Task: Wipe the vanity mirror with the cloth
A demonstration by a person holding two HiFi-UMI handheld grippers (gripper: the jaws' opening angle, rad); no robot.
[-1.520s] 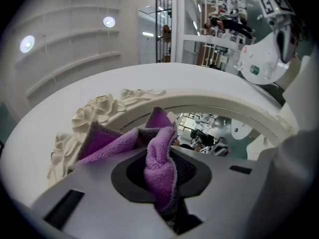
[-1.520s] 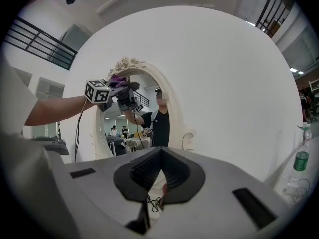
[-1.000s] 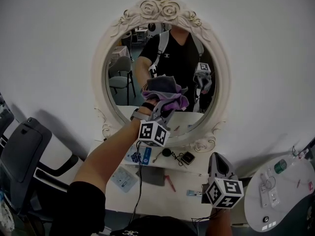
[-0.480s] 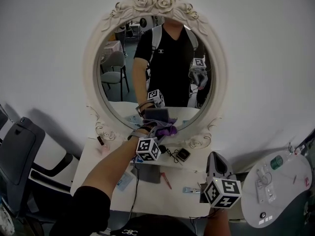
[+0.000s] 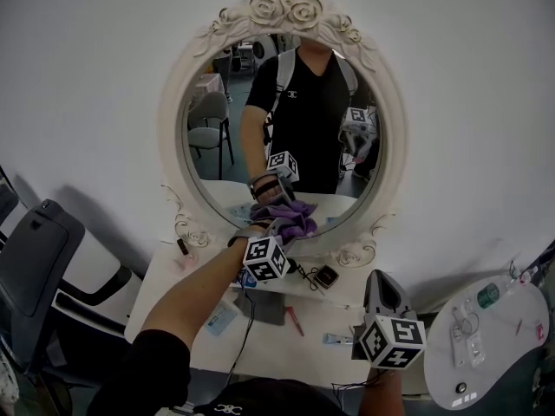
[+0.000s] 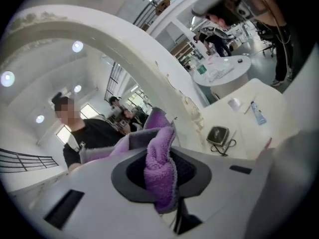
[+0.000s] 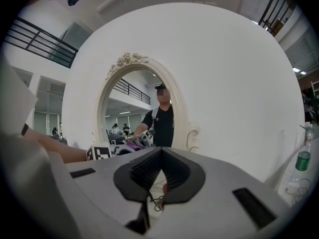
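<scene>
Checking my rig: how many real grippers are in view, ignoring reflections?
2. The left gripper, shut on the purple cloth, at the mirror's lower rim; right gripper, shut and empty, lower right over the table.

A bunched purple cloth (image 5: 290, 218) sits against the lower glass of the oval, white-framed (rose-topped) vanity mirror (image 5: 282, 120).

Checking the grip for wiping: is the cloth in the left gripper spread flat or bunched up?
Bunched up. The purple cloth sits crumpled between the left gripper's closed jaws, not spread flat.
</scene>
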